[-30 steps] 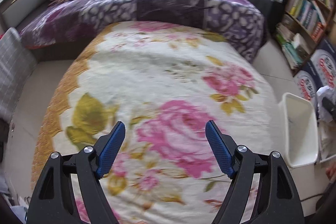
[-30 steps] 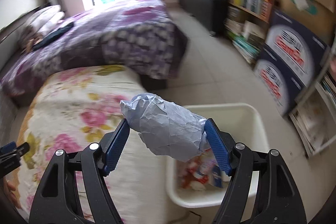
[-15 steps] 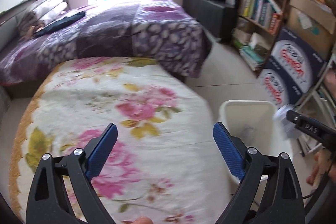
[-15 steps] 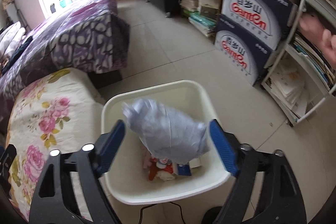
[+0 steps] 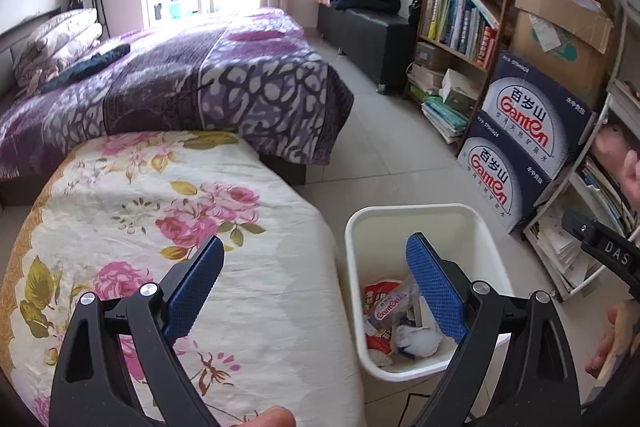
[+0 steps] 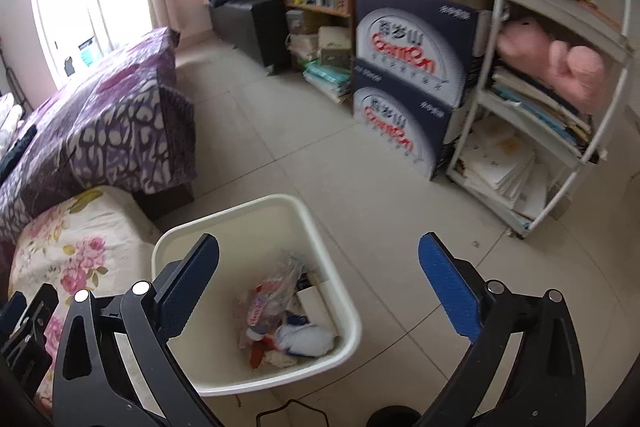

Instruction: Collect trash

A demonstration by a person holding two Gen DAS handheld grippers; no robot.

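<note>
A white trash bin (image 5: 412, 209) stands on the tiled floor beside the floral bed. In it lie printed wrappers (image 5: 388, 303) and a crumpled pale paper ball (image 5: 416, 339). My left gripper (image 5: 314, 243) is open and empty, straddling the bed's edge and the bin's left rim. In the right wrist view the bin (image 6: 224, 211) sits below my right gripper (image 6: 319, 239), whose jaws are opening with nothing between them. The paper ball (image 6: 308, 341) rests at the bottom next to the wrappers (image 6: 268, 295).
The floral bedspread (image 5: 160, 207) fills the left, with a purple bed (image 5: 200, 79) behind it. Stacked blue Ganten boxes (image 5: 528, 131), a bookshelf (image 5: 460, 7) and a white wire rack (image 6: 560, 107) line the right. A thin cable (image 6: 288, 407) lies on the floor near the bin.
The right gripper carried the crumpled paper ball from over the bed to above the bin and let it go; the ball now lies inside. The left gripper swung right toward the bin and widened.
</note>
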